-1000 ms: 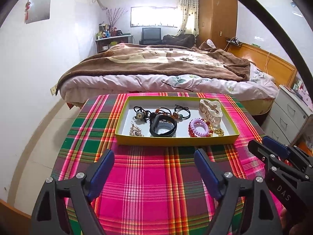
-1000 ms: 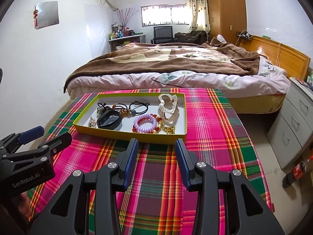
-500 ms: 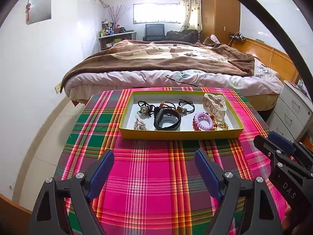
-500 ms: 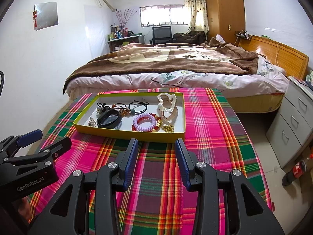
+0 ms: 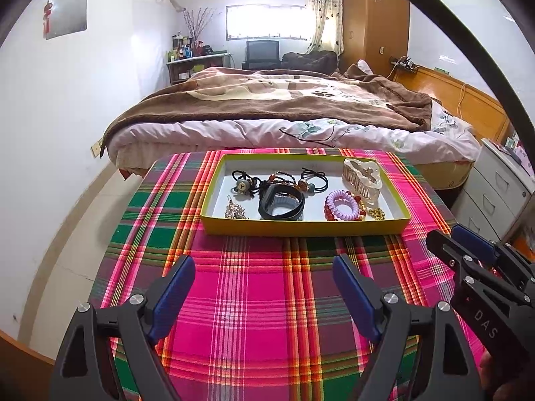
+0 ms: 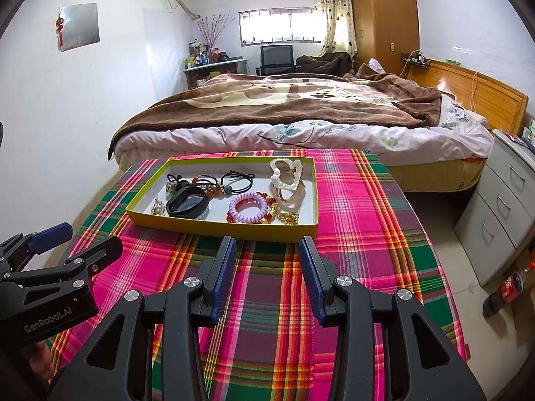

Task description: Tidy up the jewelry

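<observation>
On plaid cloth [image 5: 260, 287], all jewelry [image 5: 301, 197] lying inside yellow tray [image 5: 301, 225], fitting either sorted or awaiting sorting; left gripper [image 5: 264, 287] and right gripper [image 6: 267, 267] both agape, holding nothing.

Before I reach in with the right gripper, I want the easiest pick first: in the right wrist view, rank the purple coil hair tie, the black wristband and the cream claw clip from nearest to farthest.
1. Purple coil hair tie, front centre of the yellow tray.
2. Black wristband, front left.
3. Cream claw clip, back right.
</observation>
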Tool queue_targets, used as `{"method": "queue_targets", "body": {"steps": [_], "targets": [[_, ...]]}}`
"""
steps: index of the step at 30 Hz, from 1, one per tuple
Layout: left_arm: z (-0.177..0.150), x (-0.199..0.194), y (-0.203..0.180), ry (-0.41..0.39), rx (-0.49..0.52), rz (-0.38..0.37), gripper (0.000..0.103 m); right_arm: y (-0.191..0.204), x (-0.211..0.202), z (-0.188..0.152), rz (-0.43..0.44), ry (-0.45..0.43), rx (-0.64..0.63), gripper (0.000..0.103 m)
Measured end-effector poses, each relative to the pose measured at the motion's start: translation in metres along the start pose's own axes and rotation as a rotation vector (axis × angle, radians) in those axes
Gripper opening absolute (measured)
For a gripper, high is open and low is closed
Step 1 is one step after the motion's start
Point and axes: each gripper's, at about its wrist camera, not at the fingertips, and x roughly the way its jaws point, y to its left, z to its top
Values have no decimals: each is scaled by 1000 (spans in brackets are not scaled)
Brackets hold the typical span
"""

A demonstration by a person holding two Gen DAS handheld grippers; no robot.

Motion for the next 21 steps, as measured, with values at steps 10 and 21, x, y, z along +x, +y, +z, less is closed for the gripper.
{"method": "queue_targets", "body": {"steps": [10,21], "targets": [[-1,1,-2,4,2,5,84,-1,0,0,-1,2,1,40],[-1,0,0,9,-2,7,84,0,0,-1,-3,3,2,40]]}}
